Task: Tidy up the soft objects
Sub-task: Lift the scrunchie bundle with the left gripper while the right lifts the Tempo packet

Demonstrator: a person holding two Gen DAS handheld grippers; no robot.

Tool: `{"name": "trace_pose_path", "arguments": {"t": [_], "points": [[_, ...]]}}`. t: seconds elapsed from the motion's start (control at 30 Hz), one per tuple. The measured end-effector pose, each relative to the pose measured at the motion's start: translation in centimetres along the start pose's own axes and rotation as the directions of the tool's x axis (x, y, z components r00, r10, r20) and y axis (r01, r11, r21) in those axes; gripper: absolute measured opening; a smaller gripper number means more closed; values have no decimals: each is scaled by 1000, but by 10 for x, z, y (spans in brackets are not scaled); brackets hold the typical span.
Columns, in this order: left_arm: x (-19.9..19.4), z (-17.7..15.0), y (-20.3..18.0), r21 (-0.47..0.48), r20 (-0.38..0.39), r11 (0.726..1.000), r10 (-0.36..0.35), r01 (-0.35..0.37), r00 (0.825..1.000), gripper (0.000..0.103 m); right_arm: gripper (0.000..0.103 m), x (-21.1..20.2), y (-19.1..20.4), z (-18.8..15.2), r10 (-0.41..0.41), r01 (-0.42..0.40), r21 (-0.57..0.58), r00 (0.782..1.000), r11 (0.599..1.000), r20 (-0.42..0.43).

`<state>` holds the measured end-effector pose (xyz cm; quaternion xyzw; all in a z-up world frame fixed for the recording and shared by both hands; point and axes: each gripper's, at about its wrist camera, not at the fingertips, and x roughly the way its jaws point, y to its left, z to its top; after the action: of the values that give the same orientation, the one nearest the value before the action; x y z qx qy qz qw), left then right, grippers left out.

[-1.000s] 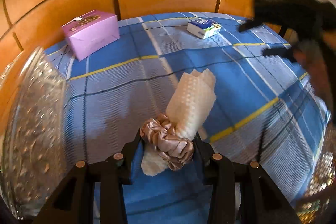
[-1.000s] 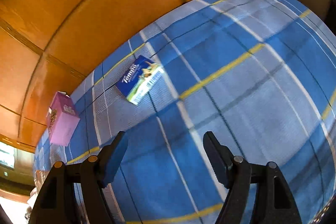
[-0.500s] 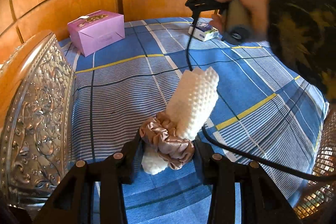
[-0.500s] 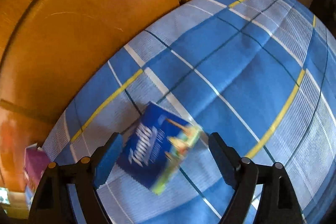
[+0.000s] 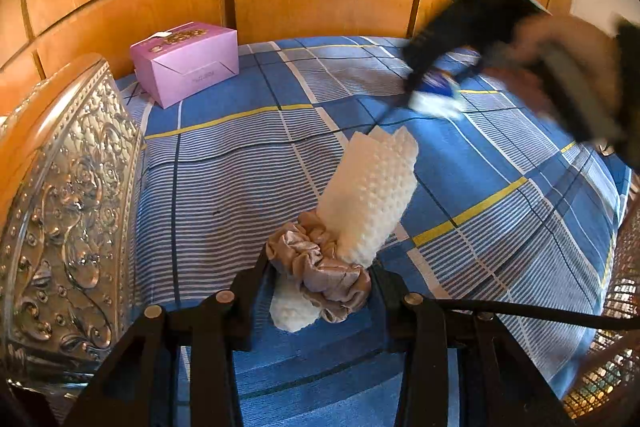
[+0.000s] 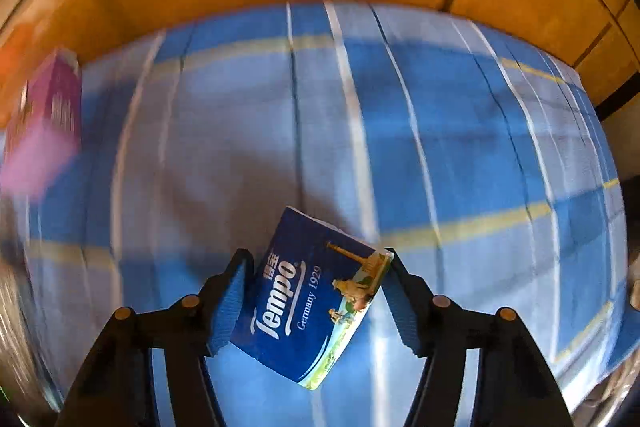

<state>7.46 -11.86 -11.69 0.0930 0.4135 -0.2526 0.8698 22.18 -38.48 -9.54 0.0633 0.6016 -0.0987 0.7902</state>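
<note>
**Still early: two soft items in the tools, nothing sorted yet**

Broadly, the bed [image 5: 224, 163] with its blue plaid sheet fills both views, wooden panelling behind it. A pink box [image 5: 188, 63] sits at eleven o'clock in the left view, well apart from everything else. The left tool [image 5: 316, 287] is clamped on a white dimpled cloth [image 5: 368, 195] cinched by a satin scrunchie [image 5: 316, 271], the bundle pointing toward one o'clock. The right tool [image 6: 316, 291] brackets a blue Tempo tissue pack [image 6: 308, 299]; its jaws look closed on it, though blur leaves contact uncertain. Judging by this, gathering has barely begun: neither item has been placed, and no destination is evident.
</note>
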Motion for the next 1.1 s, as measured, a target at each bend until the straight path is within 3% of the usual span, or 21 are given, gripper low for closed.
{"name": "trace_pose_path", "arguments": {"t": [0.07,0.2,0.33,0.47,0.67,0.8,0.9,1.1], "points": [[0,0,-1,0,0,1000,5,-5,1000,42,65,1,-13,-21,13,-13,22,1000,1000,-26],[2,4,-1,-7,-15,1000,13,-13,1000,42,66,-3,-44,-54,74,-75,93,997,993,19],[2,18,4,-79,-48,997,9,-13,999,41,65,-4,-32,-63,20,-23,62,998,998,56],[-6,45,5,-114,-25,993,13,-16,1000,41,65,-4,-25,-67,3,-7,54,998,998,70],[-2,112,17,-167,-34,986,23,-28,999,41,65,-9,-28,-68,3,-7,45,997,999,79],[-7,144,23,-105,-18,991,76,-77,997,41,63,3,-33,-72,-3,1,29,996,1000,86],[-18,149,24,24,-6,995,98,-98,995,41,62,9,-32,-71,-8,7,20,996,1000,90],[-36,123,41,79,-29,997,19,-17,999,41,62,9,-33,-75,-8,5,28,995,1000,95]]}}
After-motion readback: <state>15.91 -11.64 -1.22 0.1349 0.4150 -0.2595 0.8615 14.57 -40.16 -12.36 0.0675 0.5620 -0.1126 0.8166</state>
